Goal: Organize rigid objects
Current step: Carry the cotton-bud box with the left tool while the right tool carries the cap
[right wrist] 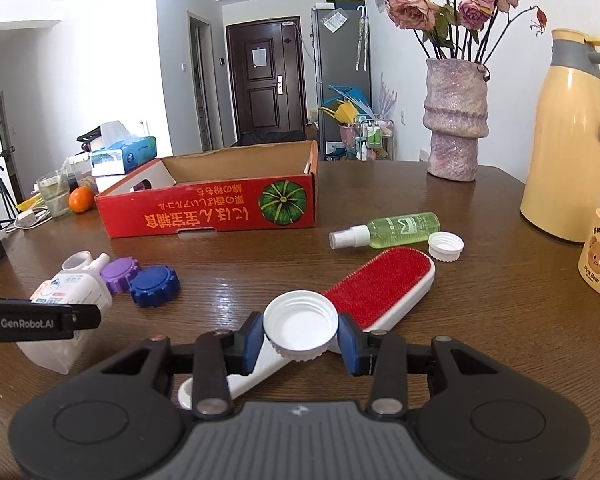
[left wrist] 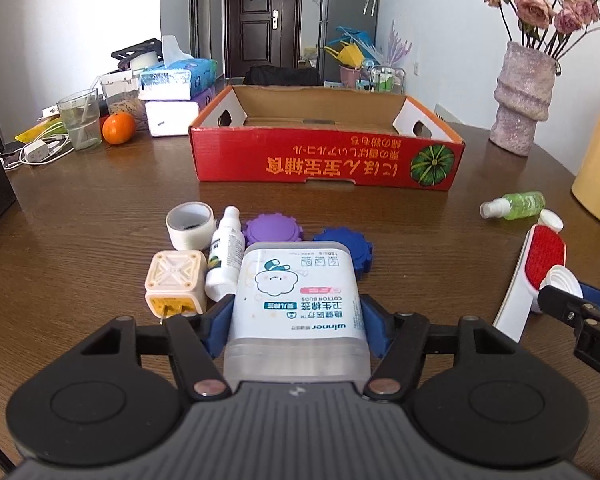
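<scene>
The cotton-bud box is clamped between the left gripper pads, and a white cap is pinched in the right gripper, just over the lint brush. The red carton lies ahead of both. The shallow cap could be squeezed out sideways; the box, gripped low, could tilt and be dropped.

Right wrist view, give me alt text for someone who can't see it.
The right gripper is shut on a white bottle cap, held above a red lint brush on a brown wooden table. Beyond lie a green spray bottle, a second white cap and an open red cardboard box.
</scene>
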